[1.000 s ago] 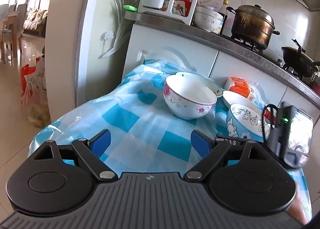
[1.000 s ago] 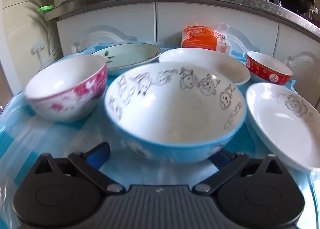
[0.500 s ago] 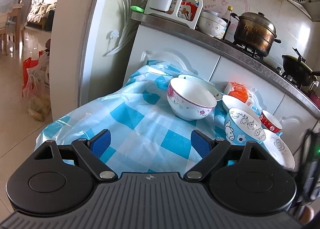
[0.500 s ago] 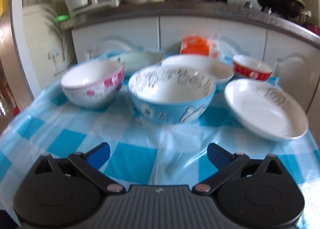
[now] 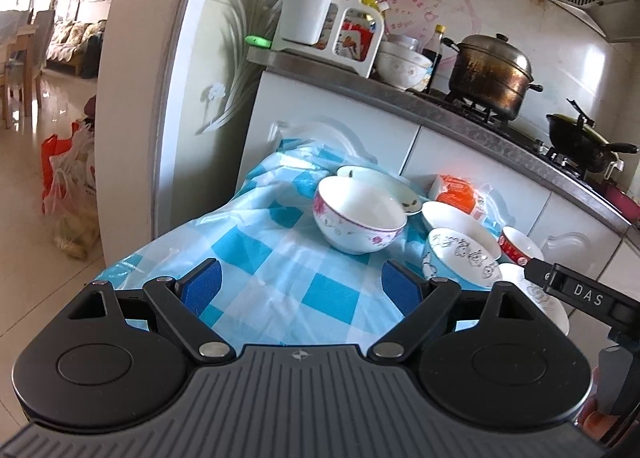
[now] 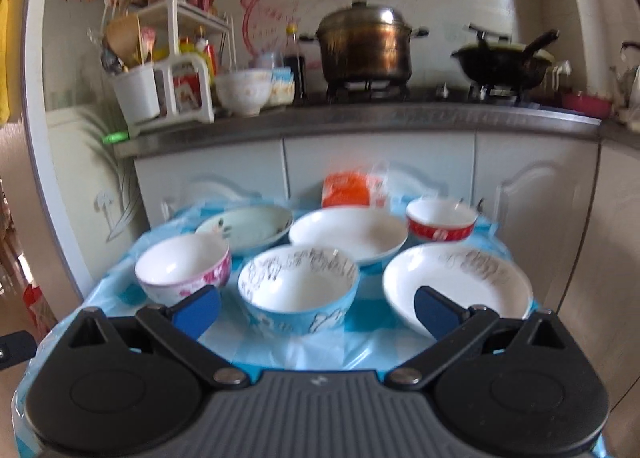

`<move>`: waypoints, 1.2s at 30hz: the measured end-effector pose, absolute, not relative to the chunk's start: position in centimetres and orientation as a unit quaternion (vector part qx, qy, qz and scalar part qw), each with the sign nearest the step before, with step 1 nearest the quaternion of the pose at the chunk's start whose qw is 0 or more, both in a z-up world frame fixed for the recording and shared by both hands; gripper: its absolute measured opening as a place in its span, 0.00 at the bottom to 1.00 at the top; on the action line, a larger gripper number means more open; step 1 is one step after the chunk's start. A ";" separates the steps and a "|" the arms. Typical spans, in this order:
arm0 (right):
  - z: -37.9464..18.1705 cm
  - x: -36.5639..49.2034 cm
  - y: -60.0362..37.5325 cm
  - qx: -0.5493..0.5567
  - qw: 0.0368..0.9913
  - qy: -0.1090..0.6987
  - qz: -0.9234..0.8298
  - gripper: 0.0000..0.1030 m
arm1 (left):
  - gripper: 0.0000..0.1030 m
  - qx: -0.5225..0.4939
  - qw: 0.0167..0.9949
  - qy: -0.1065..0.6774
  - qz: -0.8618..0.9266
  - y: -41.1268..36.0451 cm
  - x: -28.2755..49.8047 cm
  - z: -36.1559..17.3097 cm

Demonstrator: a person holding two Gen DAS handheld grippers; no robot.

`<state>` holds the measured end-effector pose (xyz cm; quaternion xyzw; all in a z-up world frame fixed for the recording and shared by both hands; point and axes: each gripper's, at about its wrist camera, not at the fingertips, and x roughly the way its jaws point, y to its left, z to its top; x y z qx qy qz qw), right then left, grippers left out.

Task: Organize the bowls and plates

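On a small table with a blue checked cloth [image 6: 300,350] stand a pink-flowered bowl [image 6: 182,272], a blue cartoon bowl [image 6: 298,292], a small red bowl [image 6: 440,220], a pale green plate [image 6: 248,228], a white deep plate [image 6: 348,234] and a white plate with grey flowers [image 6: 456,286]. My right gripper [image 6: 316,308] is open and empty, held back from the blue bowl. My left gripper [image 5: 300,286] is open and empty over the cloth's near left part, short of the pink-flowered bowl [image 5: 358,216]. The blue bowl [image 5: 460,258] shows at its right.
An orange packet [image 6: 346,190] lies at the table's back edge against white cabinets. The counter [image 6: 360,114] above carries a utensil rack, a white bowl, a steamer pot [image 6: 366,46] and a black wok. A fridge [image 5: 132,98] stands left, with bags on the floor.
Both grippers have pulled back and risen away from the table. The right gripper, which was close around the blue bowl, is now well clear of it. The dishes have not moved.
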<state>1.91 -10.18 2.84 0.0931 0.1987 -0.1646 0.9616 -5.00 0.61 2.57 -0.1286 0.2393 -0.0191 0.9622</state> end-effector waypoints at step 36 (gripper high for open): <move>5.8 -4.7 -10.2 0.066 0.981 0.060 -0.172 0.99 | 1.00 -0.085 0.976 0.198 -0.017 -1.6 -6.7 3.7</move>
